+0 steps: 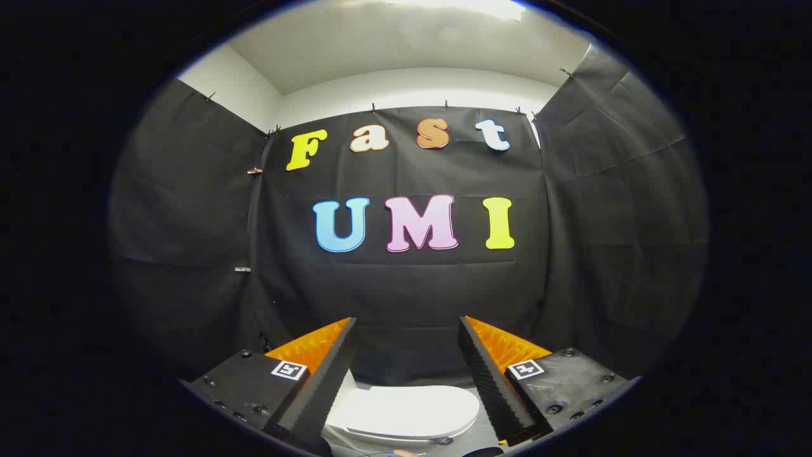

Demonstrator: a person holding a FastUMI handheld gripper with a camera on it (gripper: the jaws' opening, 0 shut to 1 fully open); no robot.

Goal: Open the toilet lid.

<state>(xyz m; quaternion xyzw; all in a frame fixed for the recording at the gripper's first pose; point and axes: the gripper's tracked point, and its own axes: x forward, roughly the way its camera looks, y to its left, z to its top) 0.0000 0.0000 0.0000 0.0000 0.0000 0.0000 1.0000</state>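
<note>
You held the tongs (406,374) spread wide, with nothing between the two fingers and neither finger touching anything. They pointed level at the booth wall (406,292), well above the work.

The toilet lid (406,411) lay below the tongs and slightly ahead of them, seen through the gap between the fingers. It was closed, lying flat on the toilet bowl (355,438). Only part of the lid showed; the left finger (320,381) covered its left end, and the right finger (491,381) stood just beside its right, rounded end. Its long axis appeared to run across the line of the fingers rather than along it, though the lens bends things too much here to be sure. Which end carried the hinge could not be told from this view.

Judgement: the lid sat roughly centred under the gap, so the move ahead turned on height and pitch rather than on sideways travel. You would need to tip the tongs downward and lower them toward the lid's free edge before any lift. The gap looked ample for the thin rim. Approach had not begun in earnest; the lid was untouched.

A small dark object (482,452) lay on the floor near the bowl, too cut off to identify.
</note>
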